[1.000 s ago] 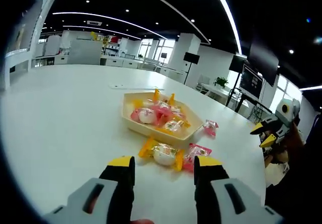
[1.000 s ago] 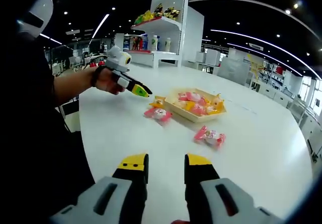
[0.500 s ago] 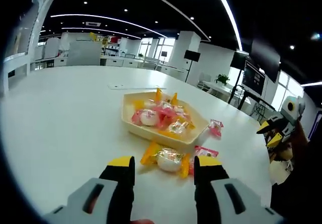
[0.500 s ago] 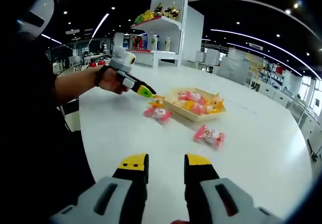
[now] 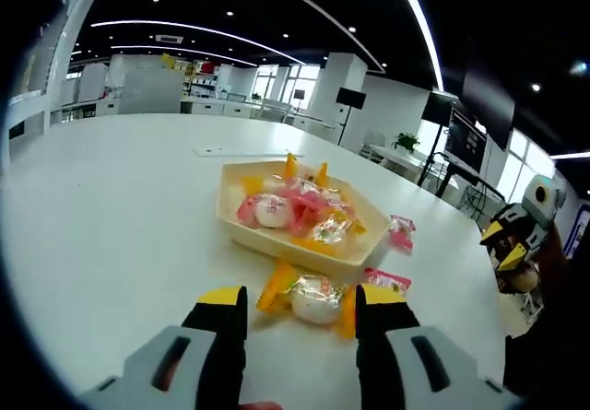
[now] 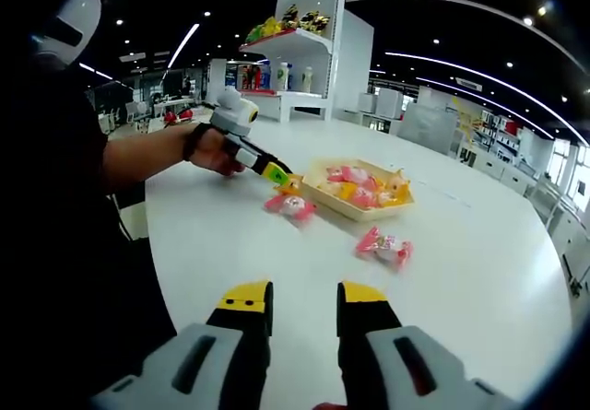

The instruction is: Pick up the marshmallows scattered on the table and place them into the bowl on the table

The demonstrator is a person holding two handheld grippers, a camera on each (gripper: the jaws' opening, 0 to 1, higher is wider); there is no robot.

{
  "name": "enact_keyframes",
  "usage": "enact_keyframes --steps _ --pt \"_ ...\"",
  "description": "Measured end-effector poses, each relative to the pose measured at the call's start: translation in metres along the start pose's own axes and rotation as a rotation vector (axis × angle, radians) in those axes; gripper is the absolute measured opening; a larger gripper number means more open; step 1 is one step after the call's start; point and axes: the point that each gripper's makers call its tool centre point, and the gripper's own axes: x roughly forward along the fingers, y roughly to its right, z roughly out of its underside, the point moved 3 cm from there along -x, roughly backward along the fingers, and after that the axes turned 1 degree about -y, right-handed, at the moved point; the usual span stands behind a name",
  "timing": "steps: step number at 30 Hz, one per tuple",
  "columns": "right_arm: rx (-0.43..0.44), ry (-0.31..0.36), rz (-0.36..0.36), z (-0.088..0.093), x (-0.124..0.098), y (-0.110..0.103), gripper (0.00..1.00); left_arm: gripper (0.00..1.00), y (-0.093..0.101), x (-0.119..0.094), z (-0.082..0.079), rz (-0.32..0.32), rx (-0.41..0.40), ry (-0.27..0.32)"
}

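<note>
A cream bowl holds several wrapped marshmallows in pink and yellow. Just in front of it lies a yellow-wrapped marshmallow, right between the yellow tips of my open left gripper. A pink-wrapped one lies beside it, and another pink one sits to the bowl's right. In the right gripper view the bowl is mid-table, the left gripper reaches down at its near-left corner, and pink marshmallows lie on the table. My right gripper hangs open and empty, well short of them.
The white table is wide and bare to the right. A person's arm and dark body stand along its left edge. The right gripper hovers off the table's far-right edge. Shelving stands behind.
My left gripper has moved forward and down toward the bowl, so the yellow-wrapped marshmallow now lies between its tips. The right gripper has stayed put.
</note>
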Motion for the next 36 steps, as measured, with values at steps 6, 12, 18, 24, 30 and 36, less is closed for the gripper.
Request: enact_keyframes --steps 6,12,18,24,30,36 --pt "0.002 0.002 -0.001 0.0 0.0 -0.001 0.28 0.47 -0.003 0.006 -0.003 0.003 0.001 0.006" --pt "0.008 0.001 0.0 0.002 0.001 0.0 0.28 0.43 -0.001 0.011 -0.002 -0.003 0.042 0.002" --pt "0.008 0.002 -0.001 0.002 0.001 0.0 0.28 0.4 0.002 0.014 -0.001 -0.004 0.077 -0.006" --pt "0.011 0.003 0.003 0.003 0.0 0.001 0.28 0.37 0.004 0.014 0.0 -0.003 0.079 -0.006" --pt "0.013 0.005 0.005 0.003 0.0 0.0 0.27 0.3 0.0 0.01 -0.002 -0.027 0.112 0.003" --pt "0.01 0.006 0.001 0.002 0.001 -0.002 0.27 0.27 0.001 0.004 -0.002 -0.025 0.115 0.01"
